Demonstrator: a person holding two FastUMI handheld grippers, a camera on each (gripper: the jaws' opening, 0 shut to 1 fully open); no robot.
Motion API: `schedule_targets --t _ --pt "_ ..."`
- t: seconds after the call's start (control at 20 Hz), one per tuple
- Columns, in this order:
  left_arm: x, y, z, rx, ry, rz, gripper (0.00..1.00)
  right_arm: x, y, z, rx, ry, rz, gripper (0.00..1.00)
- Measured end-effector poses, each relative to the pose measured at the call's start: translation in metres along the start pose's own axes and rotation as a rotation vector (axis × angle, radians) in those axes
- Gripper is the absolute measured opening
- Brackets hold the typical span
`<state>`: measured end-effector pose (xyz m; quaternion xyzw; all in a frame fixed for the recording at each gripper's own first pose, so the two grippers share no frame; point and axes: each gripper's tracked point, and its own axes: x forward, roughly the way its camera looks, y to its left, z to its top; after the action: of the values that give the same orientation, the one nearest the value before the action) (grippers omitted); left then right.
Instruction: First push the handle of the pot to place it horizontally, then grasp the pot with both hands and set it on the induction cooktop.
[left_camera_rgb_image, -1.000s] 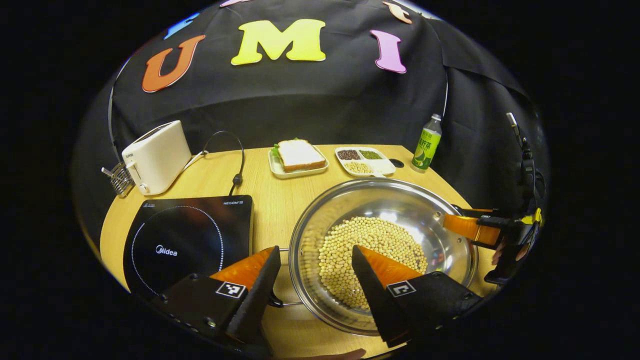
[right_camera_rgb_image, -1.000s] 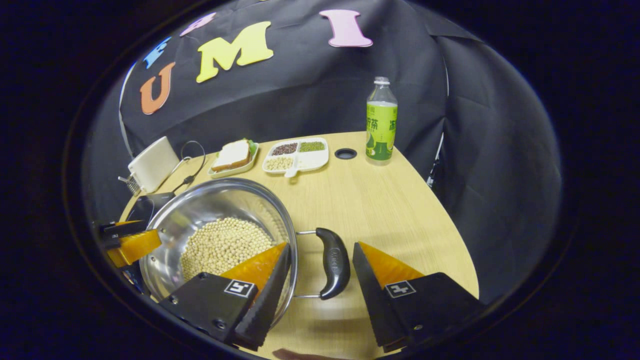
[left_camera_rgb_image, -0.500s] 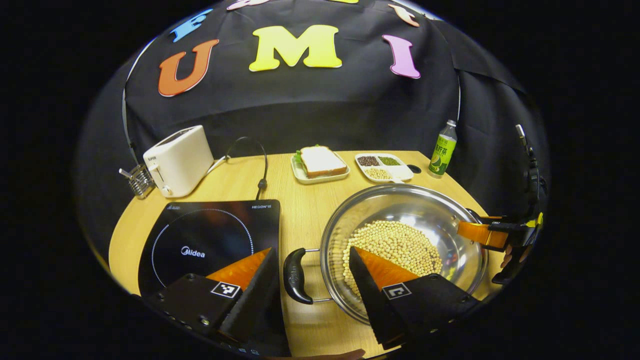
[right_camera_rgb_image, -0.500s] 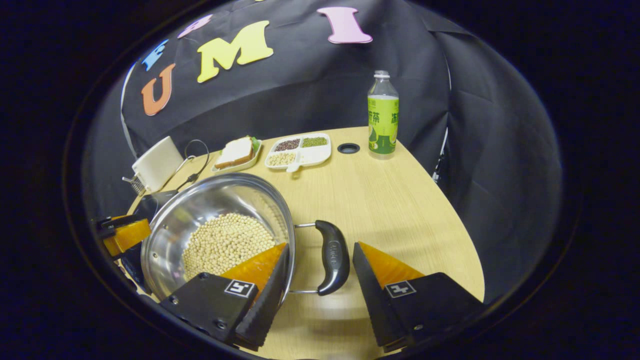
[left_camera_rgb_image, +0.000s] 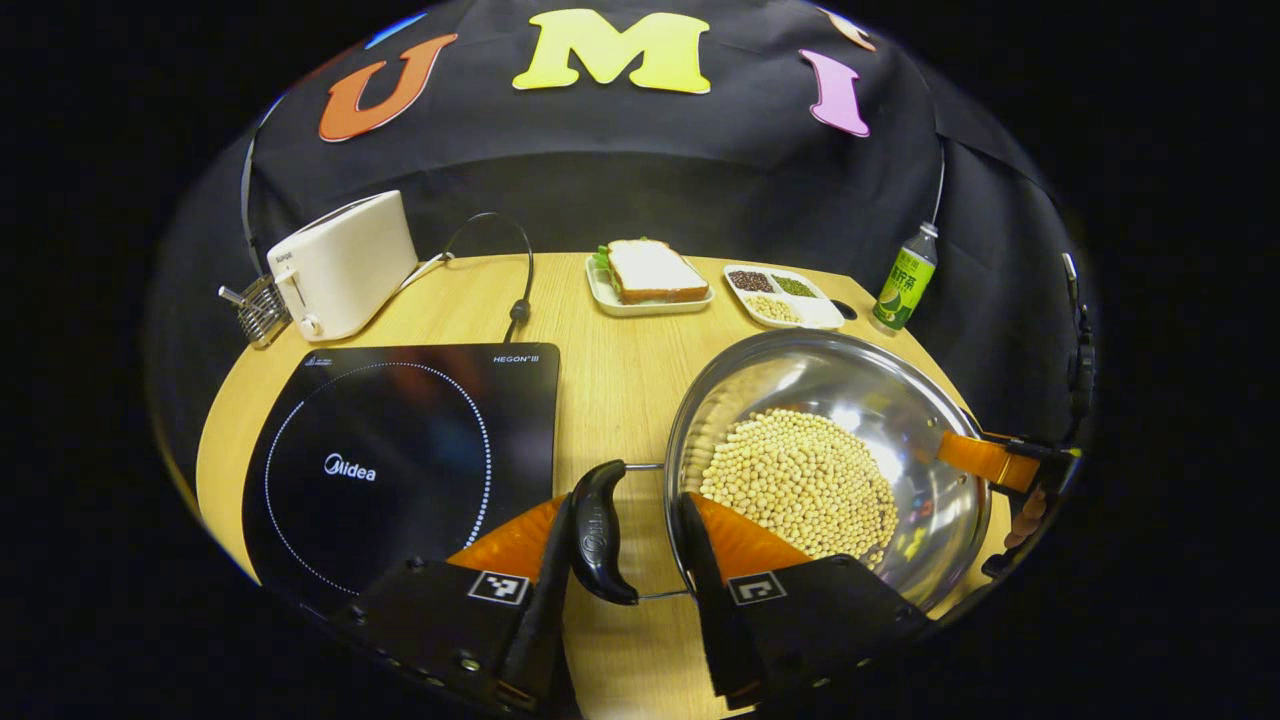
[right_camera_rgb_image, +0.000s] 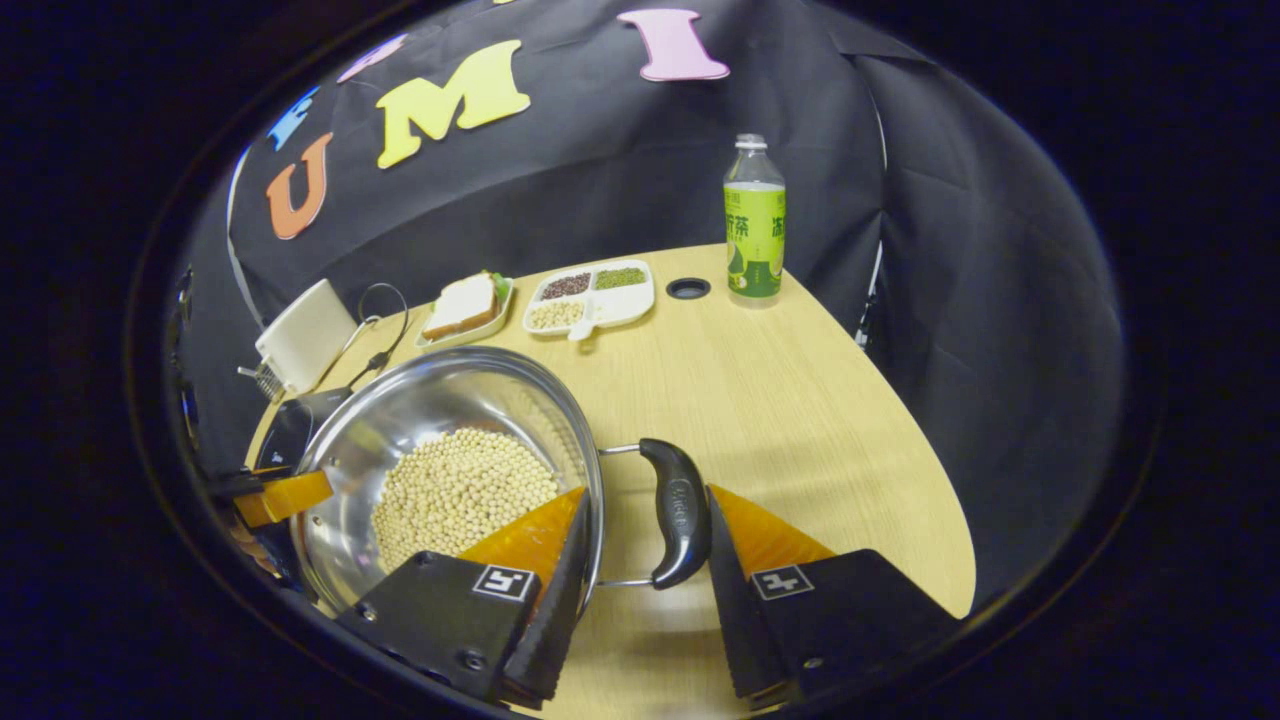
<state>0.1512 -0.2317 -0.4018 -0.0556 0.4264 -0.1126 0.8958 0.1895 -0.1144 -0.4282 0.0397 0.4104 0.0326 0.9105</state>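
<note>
The table (left_camera_rgb_image: 610, 370) bears the induction cooktop (left_camera_rgb_image: 400, 460) at my left and the pot (left_camera_rgb_image: 830, 450) of beans (left_camera_rgb_image: 800, 480) to its right, on the wood, not on the cooktop; a second ago the pot's left handle (left_camera_rgb_image: 598, 530) lay half hidden behind my finger, and it now stands plainly between both fingers; my left gripper (left_camera_rgb_image: 625, 545) has narrowed around that handle, one finger touching it, the other by the pot wall; not yet clamped. My right gripper (right_camera_rgb_image: 650, 530) has likewise narrowed around the right handle (right_camera_rgb_image: 678, 512), one finger against it, the other inside the rim; full grip not shown. Toaster (left_camera_rgb_image: 340, 265), sandwich plate (left_camera_rgb_image: 650, 275), divided dish (left_camera_rgb_image: 785, 297) and bottle (right_camera_rgb_image: 754, 225) stand unchanged.
</note>
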Motion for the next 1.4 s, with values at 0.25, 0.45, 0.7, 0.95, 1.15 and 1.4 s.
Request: schedule_targets --t 0.25,0.45,0.7,0.95,1.15,1.4 --pt "-0.017 -0.004 0.004 0.008 -0.025 -0.021 0.57 -0.025 0.0 0.004 -0.028 -0.022 -0.039 0.61" --pt "-0.047 0.001 0.022 0.011 -0.077 -0.03 0.56 -0.062 0.013 0.021 -0.052 -0.073 -0.049 0.61" --pt "-0.097 0.02 0.047 0.022 -0.146 -0.025 0.56 -0.114 0.045 0.044 -0.1 -0.145 -0.059 0.62" --pt "-0.137 0.057 0.059 -0.005 -0.191 0.001 0.56 -0.144 0.093 0.059 -0.106 -0.184 -0.022 0.62" --pt "-0.157 0.099 0.067 -0.018 -0.216 0.037 0.56 -0.147 0.139 0.062 -0.113 -0.188 0.014 0.62" --pt "-0.17 0.155 0.068 -0.042 -0.218 0.105 0.56 -0.134 0.199 0.056 -0.12 -0.174 0.077 0.62"
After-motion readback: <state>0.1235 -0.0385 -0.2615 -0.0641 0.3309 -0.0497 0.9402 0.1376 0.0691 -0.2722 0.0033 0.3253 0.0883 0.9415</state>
